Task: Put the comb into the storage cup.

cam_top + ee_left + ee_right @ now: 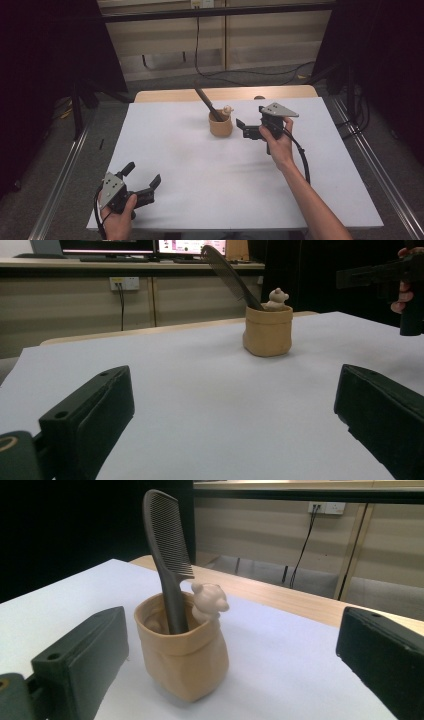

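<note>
While I'm looking down from the high view, my left gripper (142, 177) sits at the near left corner of the table (200, 165), parked low over the white top with its jaws spread wide and nothing between them. From the left gripper view it's the same story: both black jaws stand far apart with bare white surface in the gap, and the tan holder (268, 330) sits well ahead, up toward the far side.

Moving toward the middle, that holder (220, 125) stands upright a bit past the table's center. It's a soft-looking pouch-shaped cup with a rolled rim. A dark comb (206, 102) stands in it, handle down, leaning toward the far left. A little bear figure (228, 108) peeks over the rim on the right side.

Further right, my right gripper (243, 126) is held level just beside the holder, pointing at it from the right. Its jaws are wide open and not touching anything. In the right gripper view the holder (182, 657) sits just ahead of the open jaws, closer to the left one, with the comb (165, 555) rising tall and the bear (209, 602) right next to it.
</note>
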{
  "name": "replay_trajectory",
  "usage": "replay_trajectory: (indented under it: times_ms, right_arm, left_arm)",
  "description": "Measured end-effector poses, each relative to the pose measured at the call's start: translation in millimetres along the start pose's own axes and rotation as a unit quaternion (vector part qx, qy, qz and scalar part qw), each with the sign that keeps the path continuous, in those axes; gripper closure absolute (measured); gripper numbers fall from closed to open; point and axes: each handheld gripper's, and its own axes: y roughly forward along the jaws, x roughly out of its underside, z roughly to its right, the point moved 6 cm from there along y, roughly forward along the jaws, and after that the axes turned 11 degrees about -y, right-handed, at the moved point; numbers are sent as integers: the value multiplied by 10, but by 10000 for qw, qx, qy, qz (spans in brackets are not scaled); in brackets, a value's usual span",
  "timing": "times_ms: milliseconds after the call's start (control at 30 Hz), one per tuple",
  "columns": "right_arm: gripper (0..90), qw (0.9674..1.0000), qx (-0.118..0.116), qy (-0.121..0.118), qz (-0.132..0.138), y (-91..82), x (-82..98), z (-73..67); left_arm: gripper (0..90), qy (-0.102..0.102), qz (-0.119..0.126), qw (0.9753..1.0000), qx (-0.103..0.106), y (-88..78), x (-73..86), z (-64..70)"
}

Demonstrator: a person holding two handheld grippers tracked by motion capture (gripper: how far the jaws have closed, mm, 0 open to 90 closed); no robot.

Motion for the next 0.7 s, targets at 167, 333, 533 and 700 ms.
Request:
replay_trajectory:
  times_ms: [167,333,533,700]
  right_arm:
    - [0,9999,70,-90,-14,-100,9,36]
    - [0,9998,184,-84,57,-223,-1,58]
    - [0,9994,302,-129,134,-368,-1,52]
    - [0,9991,304,-197,203,-470,9,30]
  left_arm:
    - [28,11,-3,10000,-6,2,1,2]
    - [31,18,-18,10000,-37,-6,1,0]
    - [35,22,-5,9999,-99,-5,1,1]
    - [34,-2,31,10000,-86,-10,-1,2]
